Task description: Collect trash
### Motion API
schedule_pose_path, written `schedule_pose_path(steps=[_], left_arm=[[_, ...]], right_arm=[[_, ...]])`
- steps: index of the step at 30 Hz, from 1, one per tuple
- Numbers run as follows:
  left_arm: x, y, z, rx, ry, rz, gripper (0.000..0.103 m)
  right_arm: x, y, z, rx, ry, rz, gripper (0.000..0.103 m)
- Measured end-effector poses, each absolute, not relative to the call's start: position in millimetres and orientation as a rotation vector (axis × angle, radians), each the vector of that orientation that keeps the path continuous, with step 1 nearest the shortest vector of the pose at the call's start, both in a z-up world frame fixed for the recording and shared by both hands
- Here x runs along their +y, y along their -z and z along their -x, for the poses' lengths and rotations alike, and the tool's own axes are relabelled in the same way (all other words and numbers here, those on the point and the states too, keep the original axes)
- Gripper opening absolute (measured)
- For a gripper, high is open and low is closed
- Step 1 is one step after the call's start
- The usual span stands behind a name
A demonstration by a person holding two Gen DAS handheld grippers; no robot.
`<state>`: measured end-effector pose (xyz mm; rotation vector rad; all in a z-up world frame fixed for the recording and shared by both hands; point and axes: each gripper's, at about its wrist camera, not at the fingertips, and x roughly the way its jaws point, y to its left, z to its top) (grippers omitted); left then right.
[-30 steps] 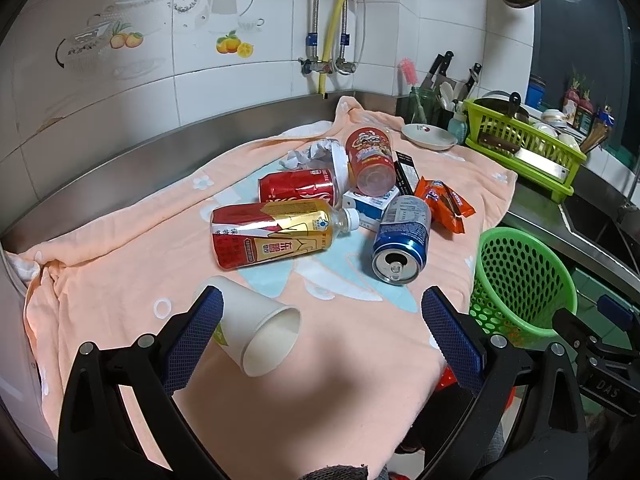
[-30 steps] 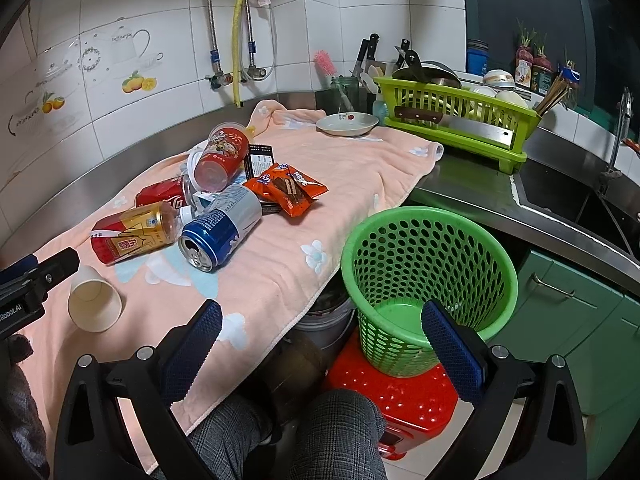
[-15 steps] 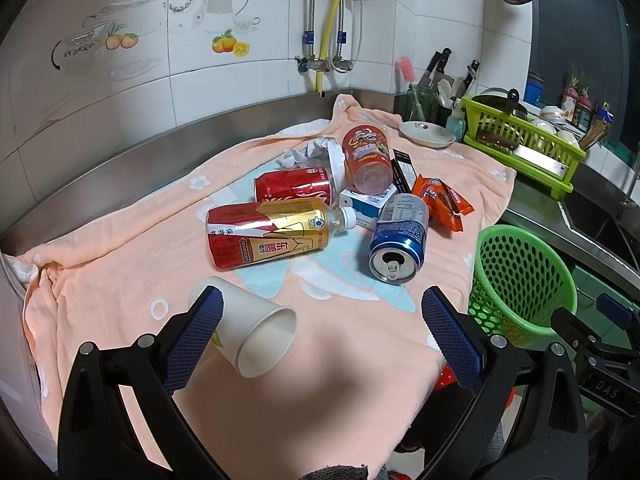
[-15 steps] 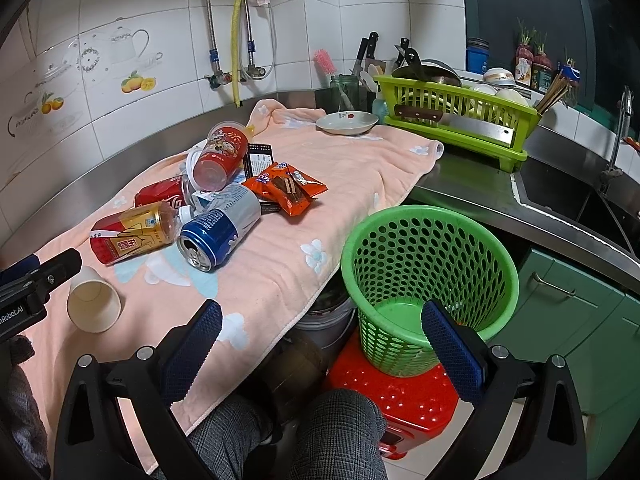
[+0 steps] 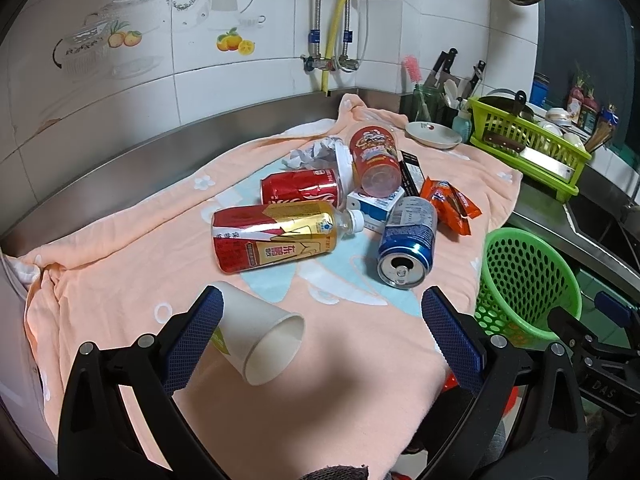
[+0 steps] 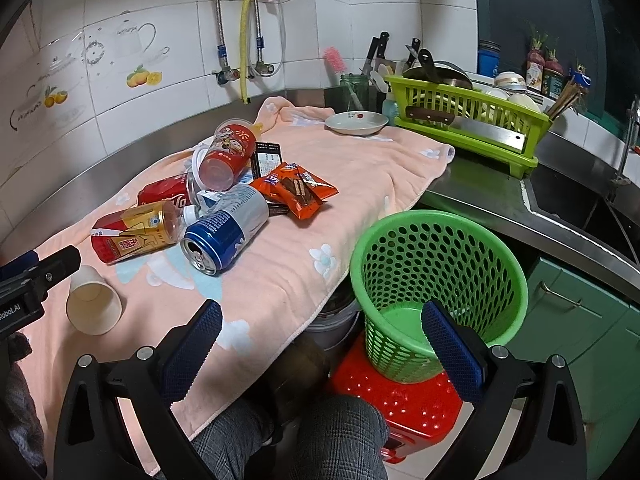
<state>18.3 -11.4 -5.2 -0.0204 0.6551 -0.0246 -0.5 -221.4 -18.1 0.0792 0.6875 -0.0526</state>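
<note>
Your steel tabletop (image 5: 120, 160) is draped with a peach flower-print towel (image 5: 320, 380), and the trash lies on that cloth. Off its right edge, the green perforated plastic basket (image 6: 440, 264) stands on a red plastic stool (image 6: 400, 404), below tabletop level. A lime-green dish rack (image 6: 468, 120) sits farther back on the tabletop.

In the pile, the red-and-gold plastic drink bottle (image 5: 276, 238) lies on its side, its cap touching a small white-and-blue carton (image 5: 374, 204). Just right of it lies the blue aluminium can (image 5: 408, 248), opened end facing you. Behind are a red cola can (image 5: 300, 192), a red printed plastic cup (image 5: 374, 158) on its side, and orange snack wrappers (image 5: 448, 204).

The white paper cup (image 5: 260, 340) lies tipped over nearest you, apart from the pile.

Your left claw (image 5: 320, 336) has its fingers spread wide, the left finger just beside that cup, gripping nothing. Your right claw (image 6: 320, 344) is likewise spread wide and empty, hovering near the basket.
</note>
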Motion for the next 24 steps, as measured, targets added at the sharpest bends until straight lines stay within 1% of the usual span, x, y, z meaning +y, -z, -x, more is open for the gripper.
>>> schedule_pose_path(steps=[7, 15, 24], left_arm=[[0.5, 1.7, -25.2, 0.656, 0.008, 0.033, 0.098], [11.3, 4.8, -34.8, 0.68, -0.009, 0.046, 0.098], [28.1, 1.1, -47.6, 0.702, -0.039, 0.077, 0.098]], right_arm=[[-225.6, 13.6, -21.9, 0.676, 0.011, -0.075, 0.097], [-227.2, 8.7, -66.7, 0.663, -0.088, -0.018, 0.096], [-238.0, 19.4, -127.1, 0.673, -0.225, 0.041, 0.095]])
